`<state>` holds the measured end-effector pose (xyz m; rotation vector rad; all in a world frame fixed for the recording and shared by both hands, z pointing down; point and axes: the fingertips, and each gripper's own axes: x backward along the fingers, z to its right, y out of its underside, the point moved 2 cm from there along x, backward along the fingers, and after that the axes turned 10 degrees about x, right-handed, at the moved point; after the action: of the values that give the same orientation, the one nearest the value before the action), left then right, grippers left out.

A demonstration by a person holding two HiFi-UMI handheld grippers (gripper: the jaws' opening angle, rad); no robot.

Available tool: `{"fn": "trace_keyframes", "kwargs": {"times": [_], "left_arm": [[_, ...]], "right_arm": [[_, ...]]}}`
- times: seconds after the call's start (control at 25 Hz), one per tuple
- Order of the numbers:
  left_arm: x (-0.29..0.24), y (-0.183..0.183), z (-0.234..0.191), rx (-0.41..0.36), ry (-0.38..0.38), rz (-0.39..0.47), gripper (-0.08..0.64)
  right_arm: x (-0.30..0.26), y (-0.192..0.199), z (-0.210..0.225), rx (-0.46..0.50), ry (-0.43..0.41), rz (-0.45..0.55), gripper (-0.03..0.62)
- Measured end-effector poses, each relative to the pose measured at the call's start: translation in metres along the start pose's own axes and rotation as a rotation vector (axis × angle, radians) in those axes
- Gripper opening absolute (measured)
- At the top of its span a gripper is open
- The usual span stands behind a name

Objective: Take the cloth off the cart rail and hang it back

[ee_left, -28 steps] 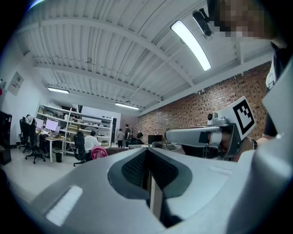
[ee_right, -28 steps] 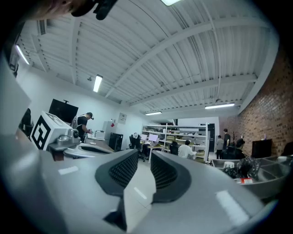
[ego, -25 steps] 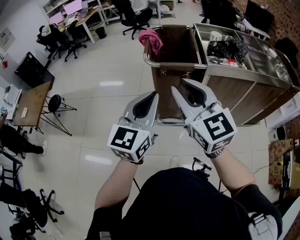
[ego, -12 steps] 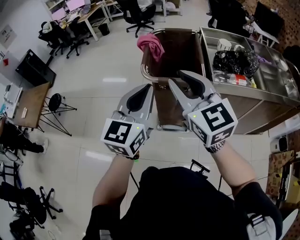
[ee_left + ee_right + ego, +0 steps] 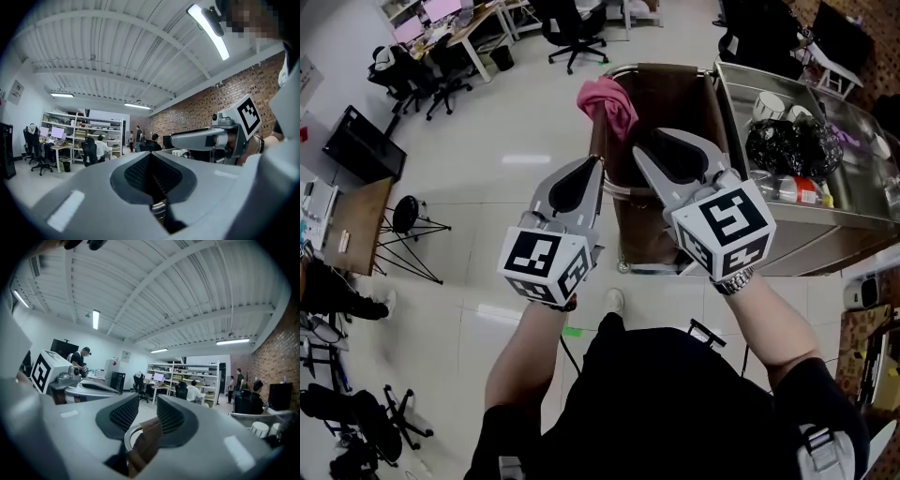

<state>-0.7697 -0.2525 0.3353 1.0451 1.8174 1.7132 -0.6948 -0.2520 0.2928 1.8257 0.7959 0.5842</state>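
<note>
Looking down on a pale tiled floor (image 5: 506, 178) w/ a brown-lined cart (image 5: 639, 234) straight ahead. A steel trolley section (image 5: 825, 225) adjoins the cart's right side, w/ a black bag (image 5: 787, 141) on top. Both grippers are held side by side above the cart's near end, not touching each other. Left gripper (image 5: 589, 167): jaws closed, pads meeting, nothing btwn them. Right gripper (image 5: 675, 141): jaws apart, have just been opening, gripping nothing. Thru the gap, its own view shows the cart's curved metal rail (image 5: 126, 439) farther off. Pink cloth (image 5: 609, 101) hangs bunched over the cart's left side rail, toward the far corner, beyond both sets of jaws and untouched.
</note>
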Motion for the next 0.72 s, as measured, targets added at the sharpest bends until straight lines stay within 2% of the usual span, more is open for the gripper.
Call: {"fn": "trace_keyframes", "kwargs": {"times": [0.4,0.72], "left_arm": [[-0.051,-0.013,-0.140,0.030,0.045,-0.031,-0.014],[-0.108,0.008,-0.219,0.087,0.111,-0.092,-0.014]], "right_arm": [[-0.151,0.030,0.025,-0.017,0.037,-0.131,0.146],[-0.244,0.091,0.058,-0.052,0.066,-0.323,0.178]]}}
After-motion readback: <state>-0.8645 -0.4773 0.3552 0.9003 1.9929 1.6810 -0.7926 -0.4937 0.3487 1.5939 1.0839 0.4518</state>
